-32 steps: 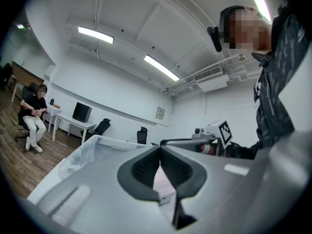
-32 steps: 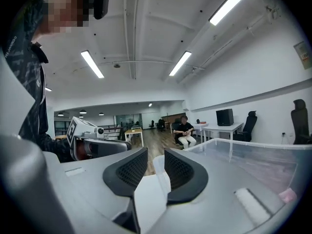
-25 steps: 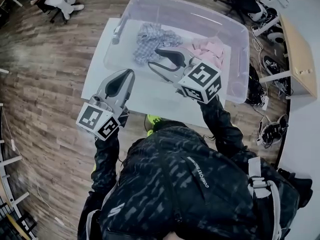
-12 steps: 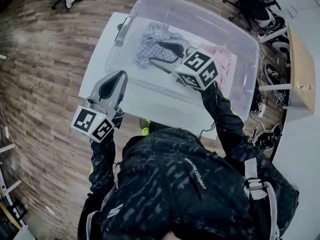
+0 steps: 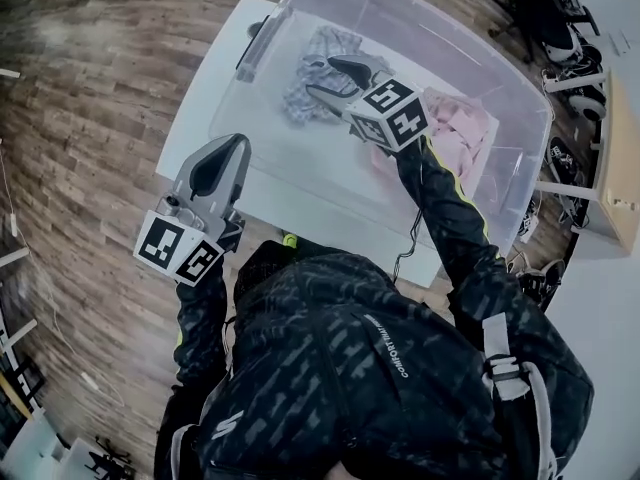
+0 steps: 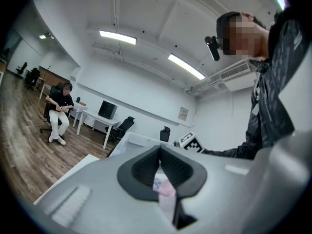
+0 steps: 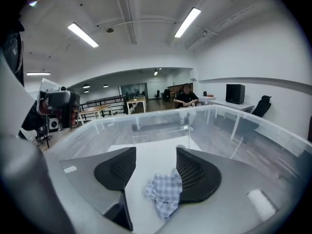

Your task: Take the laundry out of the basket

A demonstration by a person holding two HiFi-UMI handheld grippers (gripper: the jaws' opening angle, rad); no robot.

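Blue checked cloth (image 5: 297, 93) (image 7: 165, 193) on the floor of the clear plastic bin (image 5: 262, 40), just past the tips of the right gripper (image 5: 325, 76) (image 7: 156, 167), low between its spread jaws, not pinched. Pink cloth (image 5: 455, 133) in the bin too, beside that arm. Left gripper (image 5: 228, 148) (image 6: 160, 152) outside the bin, by the white tabletop (image 5: 200, 108) edge, jaws squeezed together, holding nothing.

Since a second ago: right gripper lower, deeper in the bin, closer to the checked cloth, jaws just opened wider. Left gripper farther from the bin.

Checked cloth (image 5: 303, 90), pink cloth (image 5: 458, 130) inside basket (image 5: 300, 160)
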